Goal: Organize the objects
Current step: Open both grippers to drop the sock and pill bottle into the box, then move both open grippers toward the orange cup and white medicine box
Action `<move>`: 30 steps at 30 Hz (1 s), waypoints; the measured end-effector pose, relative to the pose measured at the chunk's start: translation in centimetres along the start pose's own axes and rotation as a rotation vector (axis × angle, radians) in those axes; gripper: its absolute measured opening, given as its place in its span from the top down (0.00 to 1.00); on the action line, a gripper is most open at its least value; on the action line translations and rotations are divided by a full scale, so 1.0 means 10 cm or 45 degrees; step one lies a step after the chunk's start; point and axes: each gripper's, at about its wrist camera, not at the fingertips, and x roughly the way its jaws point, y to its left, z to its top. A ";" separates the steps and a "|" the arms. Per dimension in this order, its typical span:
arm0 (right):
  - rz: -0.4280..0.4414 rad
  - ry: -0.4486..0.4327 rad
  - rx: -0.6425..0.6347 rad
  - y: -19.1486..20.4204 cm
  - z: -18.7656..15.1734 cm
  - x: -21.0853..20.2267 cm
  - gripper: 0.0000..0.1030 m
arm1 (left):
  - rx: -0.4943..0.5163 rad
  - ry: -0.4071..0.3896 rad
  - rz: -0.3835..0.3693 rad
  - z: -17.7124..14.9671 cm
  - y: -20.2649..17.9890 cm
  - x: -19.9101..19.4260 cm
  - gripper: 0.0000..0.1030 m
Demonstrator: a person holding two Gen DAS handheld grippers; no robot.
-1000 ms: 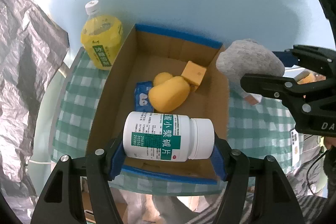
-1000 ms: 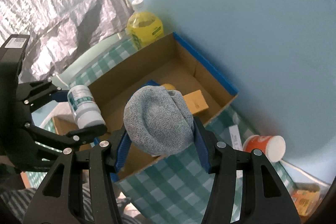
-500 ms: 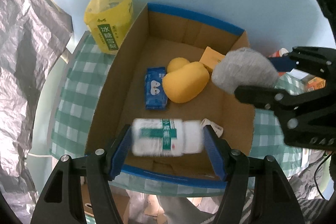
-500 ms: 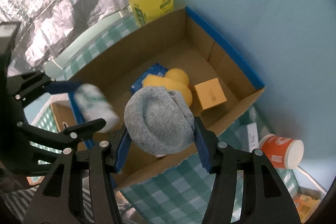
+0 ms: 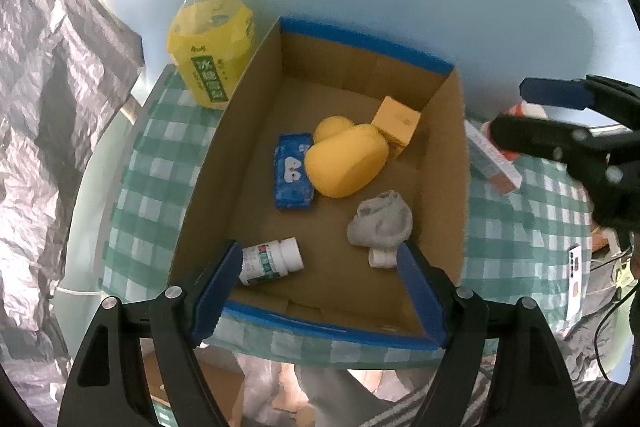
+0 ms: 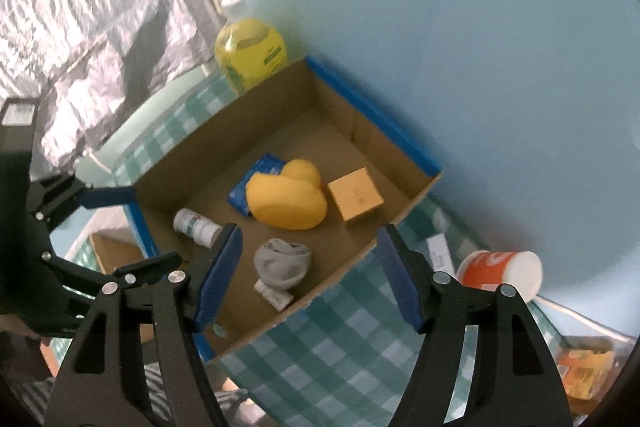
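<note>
- The left gripper [image 5: 316,291] is held over the near edge of the cardboard box [image 5: 444,163], its blue pads spread apart with nothing between them.
- The right gripper [image 6: 310,273] is likewise held wide apart and empty above the box.
- The white pill bottle [image 5: 272,261] is seen lying on its side on the box floor, near the left pad.
- The grey sock bundle [image 5: 380,223] is seen resting on the floor nearby, touching a small white object.
- A yellow rubber duck [image 5: 344,163], a blue packet [image 5: 292,183] and a small yellow carton [image 5: 396,125] are already gathered deeper inside.
- The step in hand is judged to be the release of both items.
- Further loose things are left outside: an orange cup [image 6: 500,267] and a yellow drink bottle [image 5: 210,43].
- A withdrawal from the box and a reach toward one of these is called for next.
</note>
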 end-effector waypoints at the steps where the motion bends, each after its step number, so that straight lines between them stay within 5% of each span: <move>1: -0.003 -0.011 0.006 -0.02 0.00 -0.05 0.31 | 0.005 -0.002 -0.004 0.01 -0.01 -0.02 0.22; 13: -0.092 -0.085 0.105 -0.29 -0.04 -0.42 0.31 | 0.088 -0.066 -0.059 0.18 -0.27 -0.35 0.17; 30: -0.201 0.050 0.225 -0.93 -0.45 -0.46 0.31 | 0.302 -0.017 -0.152 0.27 -0.96 -0.26 0.15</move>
